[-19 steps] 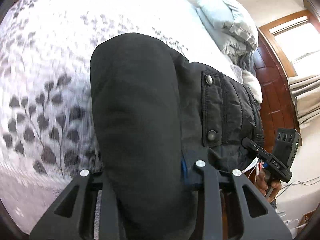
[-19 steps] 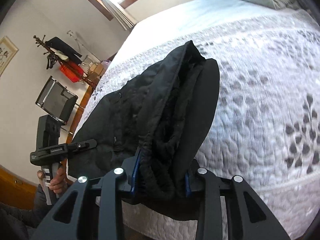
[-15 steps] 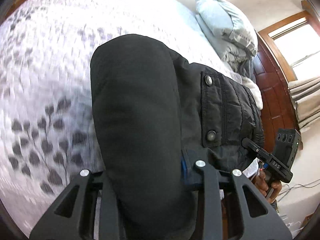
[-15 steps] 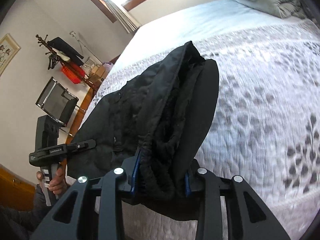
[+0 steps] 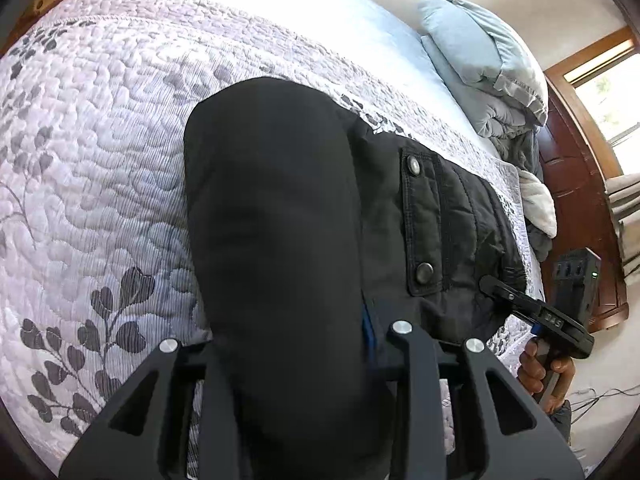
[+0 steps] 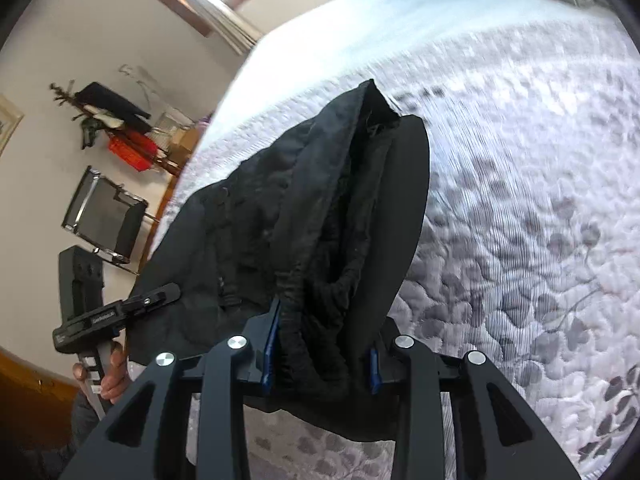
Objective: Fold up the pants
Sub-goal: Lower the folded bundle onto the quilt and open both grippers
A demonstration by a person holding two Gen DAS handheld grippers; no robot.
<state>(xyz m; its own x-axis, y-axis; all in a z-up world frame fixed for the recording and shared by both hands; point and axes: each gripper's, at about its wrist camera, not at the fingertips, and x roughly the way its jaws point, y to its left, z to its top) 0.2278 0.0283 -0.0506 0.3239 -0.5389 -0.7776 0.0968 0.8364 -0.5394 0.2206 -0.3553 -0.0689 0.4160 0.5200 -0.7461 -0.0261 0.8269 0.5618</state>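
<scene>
Pants: the black padded pants (image 5: 448, 216) fill the middle of both views. They are held up over the bed, stretched between the two grippers.
Left gripper: the left gripper (image 5: 288, 344) sits at the bottom middle of the left view. It is closed tight on a thick bunch of the black cloth.
Right gripper: the right gripper (image 6: 320, 364) sits at the bottom middle of the right view. It is pinching a bunched edge of the pants too. It also shows at the lower right of the left view (image 5: 500, 290).
Snaps: a flap with two round snaps (image 5: 414, 168) shows at the right of the middle in the left view.
Bed: the bed quilt (image 5: 100, 152) is white with gray leaves. It spreads under and behind the pants.
Pillows: light blue pillows (image 5: 480, 64) lie at the upper right of the left view.
Done: I think both ends are picked up and the cloth looks doubled over.
Left to do: I think the pants must be laid flat on the bed, smoothed, and maybe folded once more.
</scene>
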